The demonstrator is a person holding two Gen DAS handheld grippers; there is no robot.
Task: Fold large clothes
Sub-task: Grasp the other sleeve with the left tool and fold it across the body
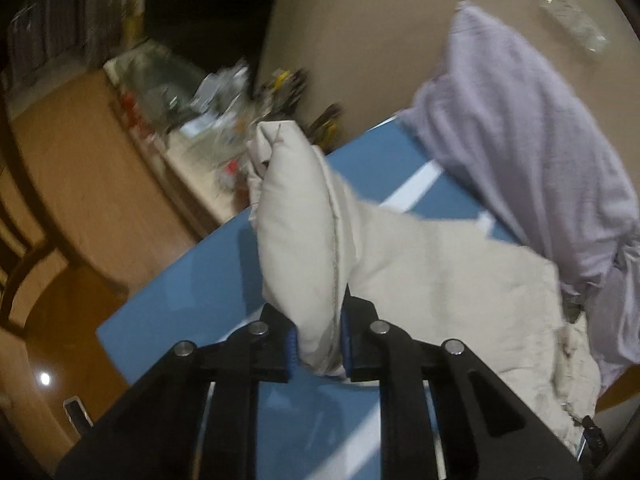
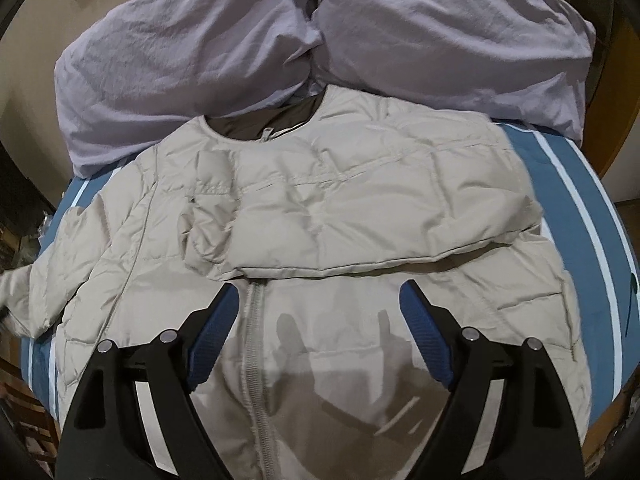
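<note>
Between left jaws: sleeve (image 1: 296, 240) pinched.

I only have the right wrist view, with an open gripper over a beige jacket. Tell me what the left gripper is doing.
Observer: The left gripper is shut on the puffy beige quilted jacket's sleeve, which stands up off the blue table.
Operator: Report what lies beyond that sleeve.
Observer: A cluttered wooden counter stands past the table's edge; the items on it are too blurred to name.
Operator: Say whether the lilac bedding reaches that side.
Observer: The crumpled lilac bedding shows to the right of the sleeve, apart from it, against a beige wall.
</note>
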